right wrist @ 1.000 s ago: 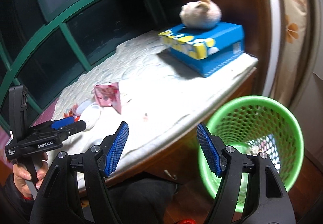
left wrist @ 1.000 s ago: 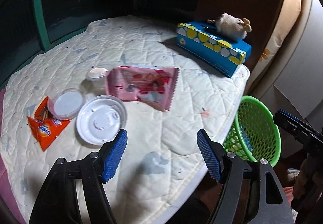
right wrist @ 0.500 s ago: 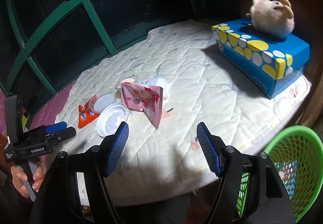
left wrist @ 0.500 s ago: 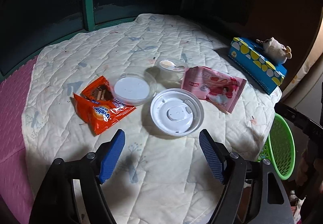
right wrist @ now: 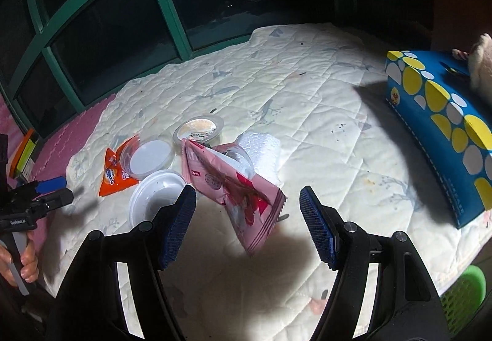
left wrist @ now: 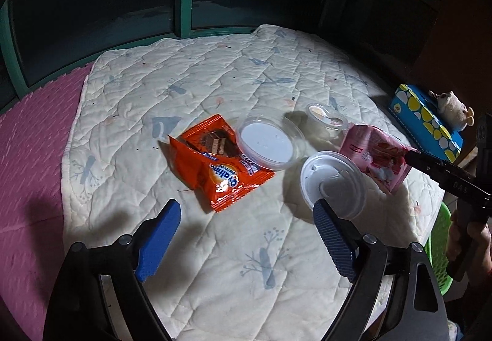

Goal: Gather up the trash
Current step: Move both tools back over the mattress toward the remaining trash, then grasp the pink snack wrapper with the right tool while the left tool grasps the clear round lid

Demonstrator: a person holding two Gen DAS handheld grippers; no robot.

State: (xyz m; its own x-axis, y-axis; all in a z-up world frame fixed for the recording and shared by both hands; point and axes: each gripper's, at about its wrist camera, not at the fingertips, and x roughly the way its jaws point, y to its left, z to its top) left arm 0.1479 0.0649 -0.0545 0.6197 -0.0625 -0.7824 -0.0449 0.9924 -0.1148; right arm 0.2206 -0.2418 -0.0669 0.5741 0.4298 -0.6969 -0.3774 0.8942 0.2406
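The orange wrapper [left wrist: 220,161] is lying just ahead of the left tongs [left wrist: 246,236], long axis slanting away to the left; their empty jaws are opening. The right tongs [right wrist: 247,224], spread and empty, are facing the pink packet [right wrist: 236,190].

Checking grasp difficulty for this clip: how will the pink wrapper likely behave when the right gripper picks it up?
The pink wrapper is probably floppy: it lies creased and partly propped up on the quilt. It looks open and flat, so likely very light and apt to slide if pushed. Its glossy film may slip between the pads unless the right gripper pinches an edge.
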